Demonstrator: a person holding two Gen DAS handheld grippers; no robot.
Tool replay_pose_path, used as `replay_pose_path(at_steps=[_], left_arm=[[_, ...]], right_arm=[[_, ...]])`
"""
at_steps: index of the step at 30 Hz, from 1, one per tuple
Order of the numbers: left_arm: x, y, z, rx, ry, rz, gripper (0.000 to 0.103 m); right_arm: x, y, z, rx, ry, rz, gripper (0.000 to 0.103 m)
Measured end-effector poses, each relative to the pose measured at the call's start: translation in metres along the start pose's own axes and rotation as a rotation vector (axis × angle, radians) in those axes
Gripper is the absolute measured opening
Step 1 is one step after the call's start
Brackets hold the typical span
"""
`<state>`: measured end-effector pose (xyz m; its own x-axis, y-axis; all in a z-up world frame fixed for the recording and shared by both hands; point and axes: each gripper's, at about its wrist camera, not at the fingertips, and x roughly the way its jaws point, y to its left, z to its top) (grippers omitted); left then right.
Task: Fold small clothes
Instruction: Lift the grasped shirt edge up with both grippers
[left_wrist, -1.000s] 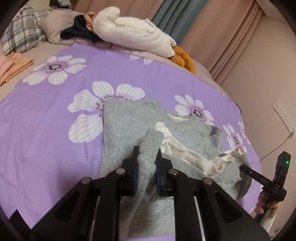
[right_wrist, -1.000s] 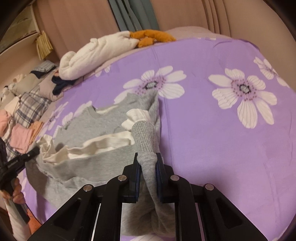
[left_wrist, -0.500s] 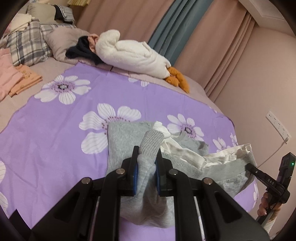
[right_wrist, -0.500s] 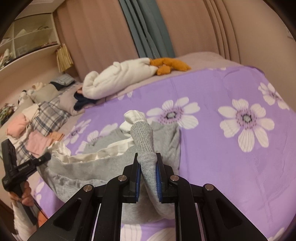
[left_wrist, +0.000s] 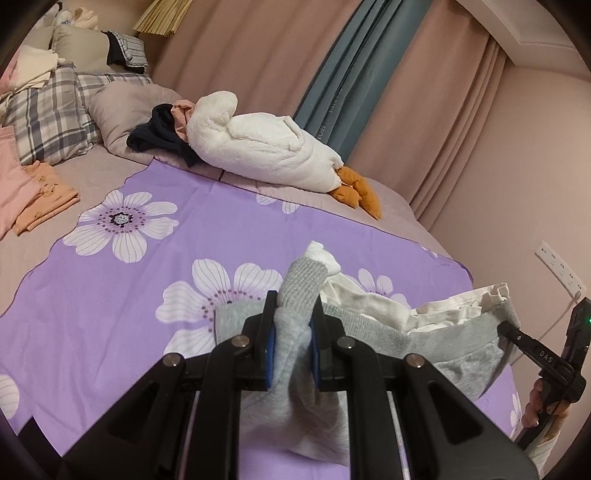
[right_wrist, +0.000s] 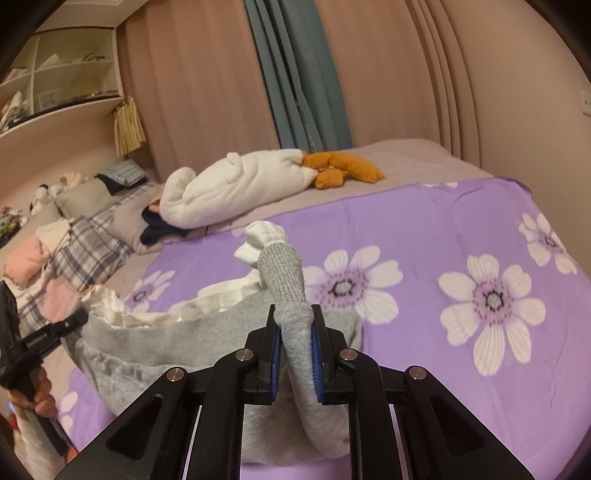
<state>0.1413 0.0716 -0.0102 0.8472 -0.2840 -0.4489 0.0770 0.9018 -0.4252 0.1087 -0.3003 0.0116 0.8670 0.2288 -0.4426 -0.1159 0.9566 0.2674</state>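
Note:
A small grey sweatshirt (left_wrist: 436, 343) with white frilled trim hangs lifted above the purple flowered sheet (left_wrist: 122, 302). My left gripper (left_wrist: 291, 328) is shut on one ribbed grey cuff (left_wrist: 303, 284), which sticks up with a white frill at its tip. My right gripper (right_wrist: 293, 325) is shut on the other ribbed cuff (right_wrist: 282, 273). The sweatshirt body (right_wrist: 177, 332) sags between the two grippers. The right gripper also shows at the right edge of the left wrist view (left_wrist: 517, 334), and the left gripper at the left edge of the right wrist view (right_wrist: 70, 321).
A white plush goose (left_wrist: 266, 147) with orange feet lies at the far side of the bed. Plaid pillows (left_wrist: 48, 114) and folded pink and orange clothes (left_wrist: 33, 192) lie at the left. Curtains (right_wrist: 295, 74) hang behind; a shelf (right_wrist: 55, 103) stands at the left.
Both grippers have risen, each with its cuff. The sweatshirt has come up off the sheet and now hangs between them.

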Motion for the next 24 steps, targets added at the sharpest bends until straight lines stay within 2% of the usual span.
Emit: replay_pose_path(at_steps=[8, 16, 24], left_arm=[[0.051, 0.005, 0.022, 0.005, 0.046, 0.038, 0.014], [0.109, 0.012, 0.027, 0.004, 0.128, 0.11, 0.014], [0.156, 0.028, 0.021, -0.015, 0.236, 0.158, 0.014]], right_arm=[[0.047, -0.006, 0.024, 0.008, 0.023, -0.057, 0.015], [0.105, -0.017, 0.033, 0.021, 0.108, -0.104, 0.015], [0.158, -0.033, 0.024, 0.047, 0.214, -0.136, 0.014]])
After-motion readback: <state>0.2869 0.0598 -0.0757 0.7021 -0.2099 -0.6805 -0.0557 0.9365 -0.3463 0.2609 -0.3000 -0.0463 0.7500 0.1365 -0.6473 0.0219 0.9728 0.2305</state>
